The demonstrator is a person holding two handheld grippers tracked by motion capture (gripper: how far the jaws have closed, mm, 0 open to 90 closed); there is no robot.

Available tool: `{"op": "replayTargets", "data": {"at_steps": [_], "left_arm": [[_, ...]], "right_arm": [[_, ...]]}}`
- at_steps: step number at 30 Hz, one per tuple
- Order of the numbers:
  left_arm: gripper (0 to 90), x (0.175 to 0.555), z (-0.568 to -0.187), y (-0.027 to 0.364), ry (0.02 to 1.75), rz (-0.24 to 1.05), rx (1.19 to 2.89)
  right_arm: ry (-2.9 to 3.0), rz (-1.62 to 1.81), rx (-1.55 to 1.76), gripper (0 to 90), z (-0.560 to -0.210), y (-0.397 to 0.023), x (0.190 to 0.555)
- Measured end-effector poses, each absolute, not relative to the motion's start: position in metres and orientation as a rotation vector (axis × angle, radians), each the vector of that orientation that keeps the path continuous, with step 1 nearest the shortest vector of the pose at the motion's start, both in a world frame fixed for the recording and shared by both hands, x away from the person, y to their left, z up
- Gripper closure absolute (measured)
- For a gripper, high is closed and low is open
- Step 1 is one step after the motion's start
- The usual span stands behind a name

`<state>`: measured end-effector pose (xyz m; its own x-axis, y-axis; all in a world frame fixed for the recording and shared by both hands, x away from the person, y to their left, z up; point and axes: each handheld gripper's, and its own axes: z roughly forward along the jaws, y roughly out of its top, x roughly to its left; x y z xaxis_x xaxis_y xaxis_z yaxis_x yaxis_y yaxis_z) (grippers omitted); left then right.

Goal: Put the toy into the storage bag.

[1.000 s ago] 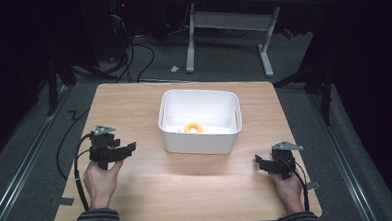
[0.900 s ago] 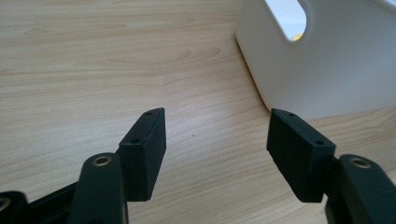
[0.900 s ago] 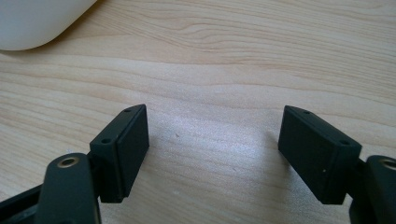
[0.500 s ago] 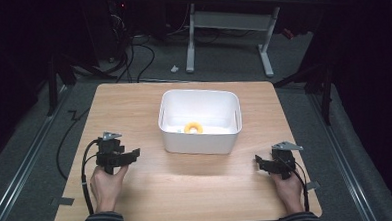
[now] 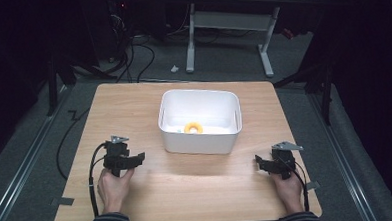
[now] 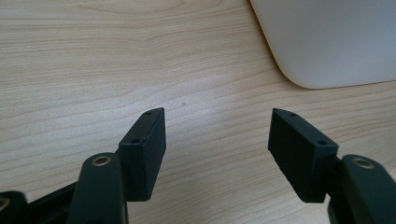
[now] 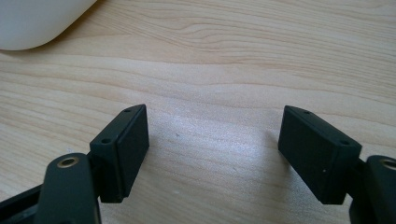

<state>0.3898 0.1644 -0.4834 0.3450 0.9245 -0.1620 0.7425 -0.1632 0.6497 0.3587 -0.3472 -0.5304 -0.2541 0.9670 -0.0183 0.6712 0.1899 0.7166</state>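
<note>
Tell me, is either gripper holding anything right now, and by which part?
Nothing is held. The left gripper and right gripper both have open jaws over bare wooden table; the yellow ring lies in the white bin.

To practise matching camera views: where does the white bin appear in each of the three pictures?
High view: white bin at table centre, between the two grippers.
Left gripper view: its rounded corner at top right.
Right gripper view: its corner at top left.
Shared landmark: the wooden table.

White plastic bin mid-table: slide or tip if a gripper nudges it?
The white plastic bin probably slides rather than tips: it looks low and wide on the smooth wooden table. It is likely light, holding one small orange ring.
</note>
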Motion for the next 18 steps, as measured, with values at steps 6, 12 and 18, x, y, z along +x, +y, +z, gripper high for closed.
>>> {"op": "replayTargets", "data": {"at_steps": [6,12,18], "left_arm": [[37.1,0.390,-0.496,0.162,1.477,0.362,1.952],[36.0,0.390,-0.504,0.158,1.477,0.378,1.946],[33.0,0.389,-0.513,0.152,1.459,0.418,1.937]], "right_arm": [[1.999,0.827,1.527,24.5,-0.530,-0.347,0.359],[2.000,0.828,1.525,24.5,-0.530,-0.347,0.359],[2.000,0.828,1.526,24.5,-0.530,-0.347,0.359]]}}
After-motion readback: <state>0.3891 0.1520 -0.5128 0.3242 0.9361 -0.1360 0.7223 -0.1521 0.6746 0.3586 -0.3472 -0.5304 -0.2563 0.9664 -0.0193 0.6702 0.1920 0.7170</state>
